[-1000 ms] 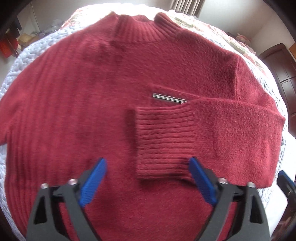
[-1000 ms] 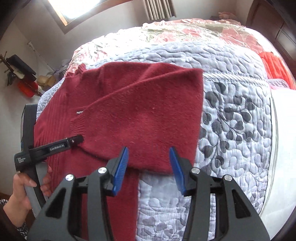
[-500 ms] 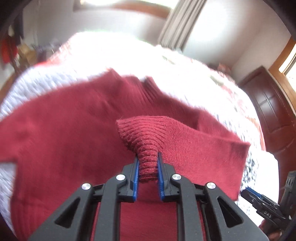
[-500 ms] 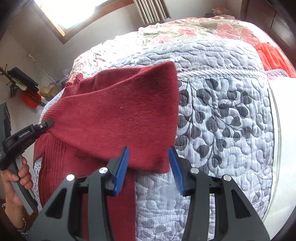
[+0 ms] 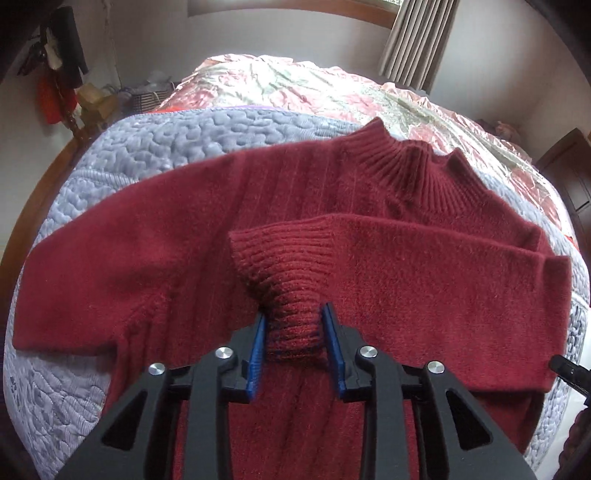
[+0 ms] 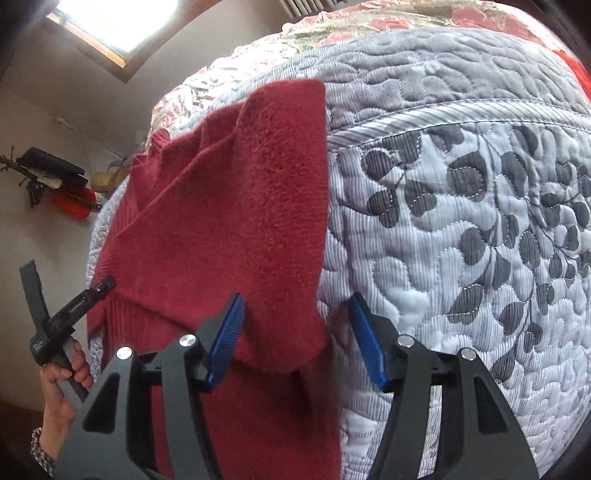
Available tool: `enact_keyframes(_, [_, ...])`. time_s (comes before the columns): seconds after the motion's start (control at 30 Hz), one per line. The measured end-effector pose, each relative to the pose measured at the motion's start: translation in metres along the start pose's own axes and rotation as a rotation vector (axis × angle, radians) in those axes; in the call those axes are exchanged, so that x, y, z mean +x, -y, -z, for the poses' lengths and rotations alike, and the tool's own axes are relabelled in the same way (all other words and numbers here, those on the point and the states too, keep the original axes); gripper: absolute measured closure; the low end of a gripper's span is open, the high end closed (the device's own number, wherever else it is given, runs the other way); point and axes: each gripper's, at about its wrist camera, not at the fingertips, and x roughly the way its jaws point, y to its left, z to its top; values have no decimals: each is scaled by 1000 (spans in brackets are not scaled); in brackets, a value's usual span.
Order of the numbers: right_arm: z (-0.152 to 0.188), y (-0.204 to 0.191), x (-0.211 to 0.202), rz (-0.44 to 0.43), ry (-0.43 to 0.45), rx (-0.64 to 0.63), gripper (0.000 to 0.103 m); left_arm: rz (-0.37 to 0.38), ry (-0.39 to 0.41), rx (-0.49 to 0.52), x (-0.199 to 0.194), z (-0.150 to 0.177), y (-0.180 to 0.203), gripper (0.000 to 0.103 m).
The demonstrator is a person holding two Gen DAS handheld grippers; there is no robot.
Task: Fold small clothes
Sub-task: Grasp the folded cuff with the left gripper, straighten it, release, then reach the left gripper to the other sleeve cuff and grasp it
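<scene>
Left tool (image 5: 294, 347): narrow, blue pads (image 5: 256, 354) clamped on the ribbed cuff (image 5: 284, 273) of the sweater's sleeve. Cuff bunches into a neck between the pads and fans out above them. That sleeve (image 5: 443, 280) runs across the sweater body from the far-right shoulder fold, lying on top of the chest.

Sweater (image 5: 147, 266): dark red knit, spread flat on the bed, ribbed collar (image 5: 413, 173) pointing away from the left camera. Other sleeve stretched out to the left side, lying on the quilt. Hem end runs under the left tool, out of frame.

Quilt (image 5: 110, 147): pale grey-blue, stitched pattern, covers the bed under the sweater. Floral satin cover (image 5: 295, 85) beyond it, curtain (image 5: 413, 40) at the back wall.

Right tool (image 6: 295, 339): wide, nothing between the pads. It sits over the sweater's right edge: left pad (image 6: 225, 339) over red knit, right pad over bare quilt with grey leaf print (image 6: 480, 206). Folded sleeve edge (image 6: 295, 206) runs straight up from the gap. Whether the pads touch the fabric, cannot tell.

Right view also shows the left tool from the side, tip against the knit, with the person's hand (image 6: 62, 391) wrapped on its handle at lower left. Bright window (image 6: 122, 22) top left.
</scene>
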Motion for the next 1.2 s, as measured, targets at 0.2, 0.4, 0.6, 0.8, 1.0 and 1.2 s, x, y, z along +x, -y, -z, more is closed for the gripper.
enact_keyframes(0.2, [-3,1,-4,46,-11,-34,91,-149,48,21,-19,-6,-31,55])
enact_keyframes(0.4, [0,-5,-18,126,4,-88,75,-175,82,-28,-32,-17,-58,54])
enact_keyframes(0.6, [0,-38,-42,115,116,-137,75,-61,61,24,-25,-18,-17,46])
enact_keyframes(0.8, [0,-40,-9,113,33,-141,76,-50,-41,76,16,-8,8,46])
enact_keyframes(1.0, [8,-16,15,89,-1,-43,85,-58,-65,69,37,-4,4,33])
enact_keyframes(1.2, [11,-61,-11,162,50,-116,52,-31,-52,44,4,-5,-17,32])
